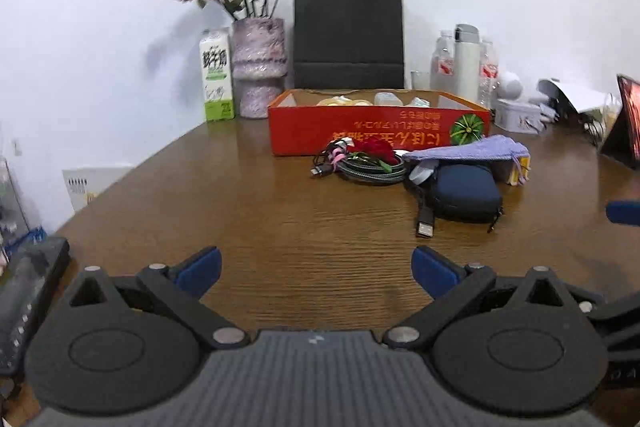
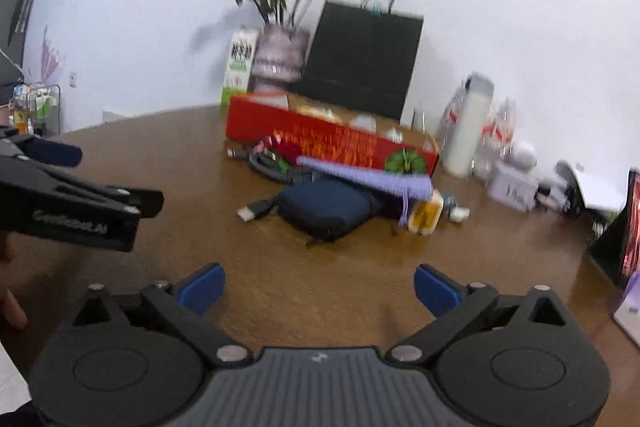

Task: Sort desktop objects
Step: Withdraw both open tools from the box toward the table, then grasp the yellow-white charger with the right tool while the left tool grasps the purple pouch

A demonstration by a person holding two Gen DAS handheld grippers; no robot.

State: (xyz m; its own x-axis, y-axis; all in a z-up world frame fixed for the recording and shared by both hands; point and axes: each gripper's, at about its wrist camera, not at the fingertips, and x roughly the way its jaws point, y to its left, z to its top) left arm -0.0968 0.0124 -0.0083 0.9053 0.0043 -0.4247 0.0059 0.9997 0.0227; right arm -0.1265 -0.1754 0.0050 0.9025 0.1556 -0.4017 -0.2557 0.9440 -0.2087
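Observation:
A red open box [image 1: 376, 131] [image 2: 320, 139] stands at the back of the brown table, with several small items inside. In front of it lie a coiled cable bundle [image 1: 360, 163] [image 2: 272, 159], a lilac knitted pouch [image 1: 468, 151] [image 2: 368, 179], a dark blue zip case [image 1: 466, 193] [image 2: 328, 207], a USB plug [image 1: 425, 225] [image 2: 254, 209] and a small yellow item [image 2: 426, 217]. My left gripper [image 1: 316, 271] is open and empty, well short of the pile. My right gripper [image 2: 318, 289] is open and empty, also short of it. The left gripper also shows in the right wrist view [image 2: 56, 151].
Behind the box stand a milk carton [image 1: 217, 77], a vase of dried flowers [image 1: 260, 67], a black paper bag [image 1: 348, 35], bottles and a white flask [image 1: 466, 63]. A white tin [image 1: 518, 115] and a tablet [image 1: 626, 123] sit at the right.

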